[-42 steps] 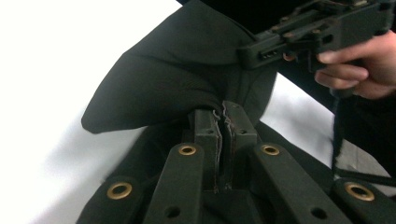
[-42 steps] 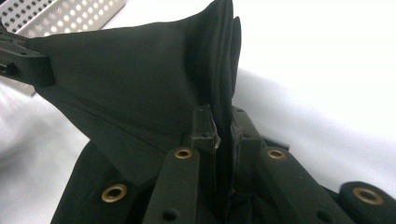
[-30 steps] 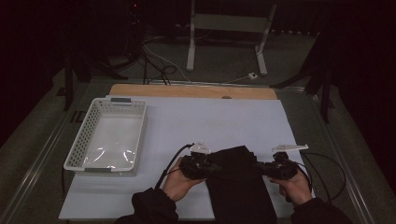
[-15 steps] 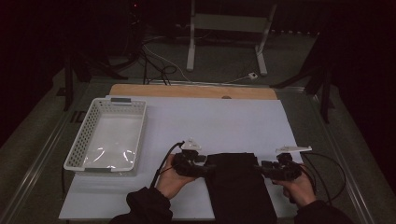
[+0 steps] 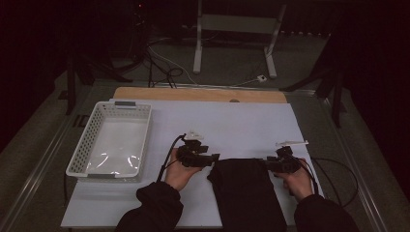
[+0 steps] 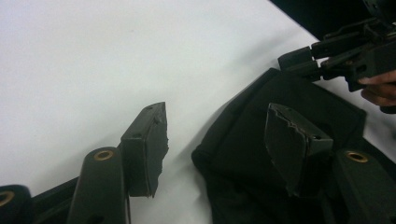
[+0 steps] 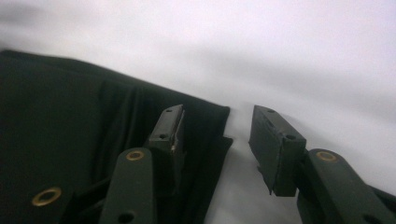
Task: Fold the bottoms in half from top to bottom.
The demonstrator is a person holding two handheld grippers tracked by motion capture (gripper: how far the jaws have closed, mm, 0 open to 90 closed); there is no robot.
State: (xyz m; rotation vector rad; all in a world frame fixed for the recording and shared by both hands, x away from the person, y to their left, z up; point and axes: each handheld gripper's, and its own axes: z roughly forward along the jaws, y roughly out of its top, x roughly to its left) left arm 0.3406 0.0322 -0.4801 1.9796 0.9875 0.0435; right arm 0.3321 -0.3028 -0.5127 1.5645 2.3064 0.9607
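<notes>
A black folded cloth (image 5: 246,193) lies flat on the white table sheet (image 5: 232,125), reaching the near edge. My left gripper (image 5: 215,157) is at its far left corner, jaws just opened. In the left gripper view the cloth's (image 6: 243,140) corner lies between the left gripper's (image 6: 217,119) spread jaws, untouched by the pads. My right gripper (image 5: 266,163) is at the far right corner; its jaws opened, then narrowed slightly. In the right gripper view the right gripper (image 7: 218,116) straddles the cloth's (image 7: 70,102) edge, with one jaw over the fabric and one over the sheet.
A white plastic basket (image 5: 77,159) stands at the left of the table, lined with clear film. A wooden strip (image 5: 193,94) runs along the far edge. Cables (image 5: 333,174) trail off to the right. Across the cloth, the left gripper view shows the right gripper (image 6: 303,63).
Both grippers have let go of the cloth's far corners and now stand open. The bunched far edge has dropped flat onto the sheet. Both hands have shifted a little.
</notes>
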